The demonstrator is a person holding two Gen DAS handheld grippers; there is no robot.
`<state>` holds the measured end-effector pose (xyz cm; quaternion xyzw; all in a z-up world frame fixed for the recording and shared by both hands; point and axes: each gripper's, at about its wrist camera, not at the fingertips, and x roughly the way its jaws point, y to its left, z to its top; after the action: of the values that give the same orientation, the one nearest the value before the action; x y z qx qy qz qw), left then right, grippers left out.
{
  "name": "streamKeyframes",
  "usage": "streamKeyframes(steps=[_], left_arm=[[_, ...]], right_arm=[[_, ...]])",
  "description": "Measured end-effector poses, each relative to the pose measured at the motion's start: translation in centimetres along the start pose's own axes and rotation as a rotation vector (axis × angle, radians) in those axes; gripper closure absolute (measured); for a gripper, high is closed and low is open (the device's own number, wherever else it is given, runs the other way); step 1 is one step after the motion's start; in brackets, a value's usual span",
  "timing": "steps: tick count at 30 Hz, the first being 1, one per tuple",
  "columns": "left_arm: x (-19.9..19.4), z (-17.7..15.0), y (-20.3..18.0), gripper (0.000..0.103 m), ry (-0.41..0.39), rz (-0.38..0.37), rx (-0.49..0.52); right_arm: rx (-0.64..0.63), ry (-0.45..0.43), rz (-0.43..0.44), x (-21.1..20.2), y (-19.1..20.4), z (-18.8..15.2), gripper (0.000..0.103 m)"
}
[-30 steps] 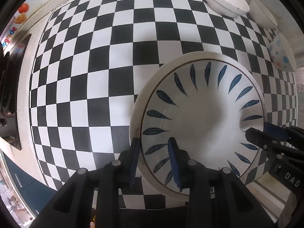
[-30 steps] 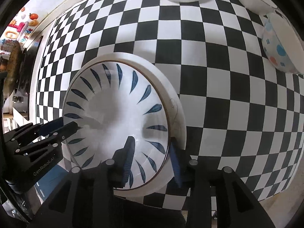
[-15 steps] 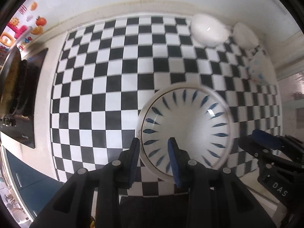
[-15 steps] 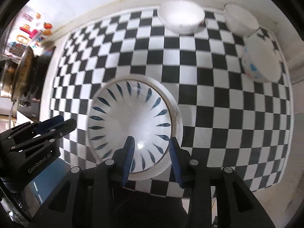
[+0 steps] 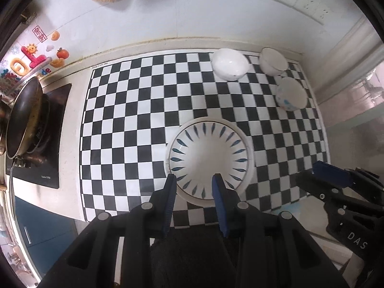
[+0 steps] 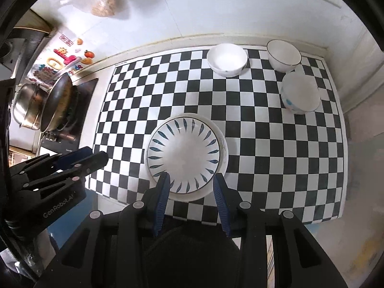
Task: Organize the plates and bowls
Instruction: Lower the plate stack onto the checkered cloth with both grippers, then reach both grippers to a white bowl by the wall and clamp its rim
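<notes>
Checkered mat (image 5: 124,129) carries the leaf-pattern plate (image 5: 208,158) stacked near its front edge, three bowls (image 6: 226,60) at its far-right corner, both grippers (image 5: 194,187) (image 6: 190,189) released and empty above the plate; risk: the offset stack slides if nudged.

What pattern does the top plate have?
Blue leaf strokes around a white plate; clearest in the right wrist view.

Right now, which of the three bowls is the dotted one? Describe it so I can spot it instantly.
Start at the checkered mat and go to its far right corner, where three bowls cluster. The dotted bowl is the one nearest you, in front of the gold-rimmed bowl and right of the plain white bowl. It alone has blue and orange spots on its outer wall.
</notes>
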<state>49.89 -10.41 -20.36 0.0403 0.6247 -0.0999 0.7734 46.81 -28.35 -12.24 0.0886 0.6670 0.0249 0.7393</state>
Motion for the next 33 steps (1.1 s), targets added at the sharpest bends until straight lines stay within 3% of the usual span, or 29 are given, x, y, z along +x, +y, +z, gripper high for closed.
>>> streamKeyframes(steps=[11, 20, 21, 23, 25, 30, 33], left_arm=[[-2.5, -0.8, 0.6, 0.075, -0.013, -0.001, 0.016], [-0.7, 0.8, 2.1, 0.075, -0.003, -0.046, 0.011], [-0.5, 1.1, 2.3, 0.075, -0.012, -0.046, 0.011], [0.1, 2.3, 2.7, 0.075, -0.033, -0.052, 0.025], [0.8, 3.8, 3.0, 0.075, -0.065, -0.052, 0.042], [3.5, 8.6, 3.4, 0.072, -0.111, -0.092, 0.076], [6.2, 11.9, 3.6, 0.072, -0.09, -0.133, 0.075]], right_arm=[[-0.013, -0.013, -0.04, -3.1, 1.1, -0.8, 0.063], [0.076, 0.008, -0.008, -1.1, 0.6, 0.9, 0.062], [0.09, 0.005, -0.006, -0.8, 0.5, 1.2, 0.06], [0.12, -0.013, 0.001, -0.3, 0.0, 1.9, 0.047], [0.169, -0.04, 0.007, 0.4, -0.9, 3.1, 0.042], [0.28, -0.106, -0.004, 2.1, -3.8, 7.0, 0.041], [0.331, -0.139, -0.018, 4.0, -6.2, 10.1, 0.041]])
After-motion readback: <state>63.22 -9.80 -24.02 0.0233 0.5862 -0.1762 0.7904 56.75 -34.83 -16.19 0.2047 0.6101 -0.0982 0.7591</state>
